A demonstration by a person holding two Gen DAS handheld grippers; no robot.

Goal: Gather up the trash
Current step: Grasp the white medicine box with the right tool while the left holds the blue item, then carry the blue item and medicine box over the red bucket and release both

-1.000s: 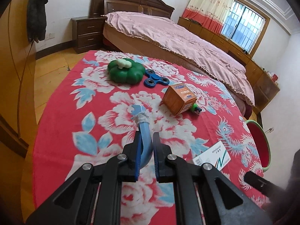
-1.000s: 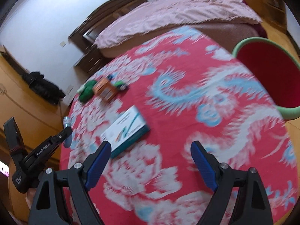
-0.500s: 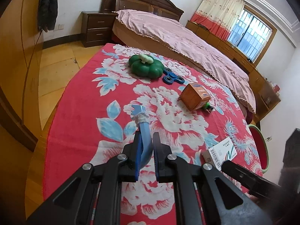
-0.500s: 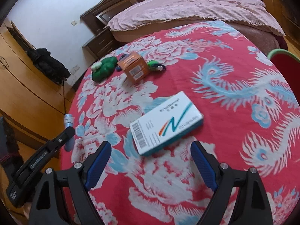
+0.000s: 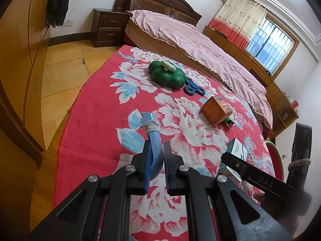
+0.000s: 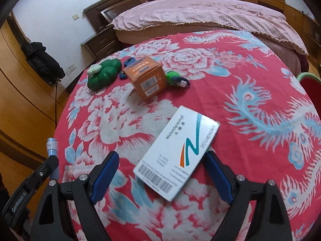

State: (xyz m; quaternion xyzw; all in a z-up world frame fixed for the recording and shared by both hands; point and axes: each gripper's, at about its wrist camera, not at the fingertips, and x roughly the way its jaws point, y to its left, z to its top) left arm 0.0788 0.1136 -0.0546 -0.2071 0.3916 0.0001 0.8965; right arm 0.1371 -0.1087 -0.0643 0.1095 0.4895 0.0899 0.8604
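Note:
My left gripper [image 5: 156, 150] is shut on a blue razor-like stick [image 5: 152, 134] with a taped head, held above the red floral tablecloth [image 5: 96, 108]. My right gripper [image 6: 160, 166] is open, its blue pads [image 6: 105, 172] on either side of a white medicine box [image 6: 176, 154] lying flat on the cloth; the box also shows in the left wrist view [image 5: 235, 152]. An orange carton [image 6: 147, 78] stands farther back, also seen in the left wrist view [image 5: 216, 110]. The held stick shows at the left of the right wrist view [image 6: 52, 150].
A green pumpkin toy [image 5: 166, 74], a blue fidget spinner [image 5: 192, 88] and a small green toy [image 6: 176, 79] lie on the table's far part. A red bin with a green rim [image 6: 311, 88] stands at the table's right edge. A bed [image 5: 200, 46] lies beyond.
My right gripper has moved forward and down so the white box now sits between its open pads. My left gripper has drawn back and left, still holding the blue stick.

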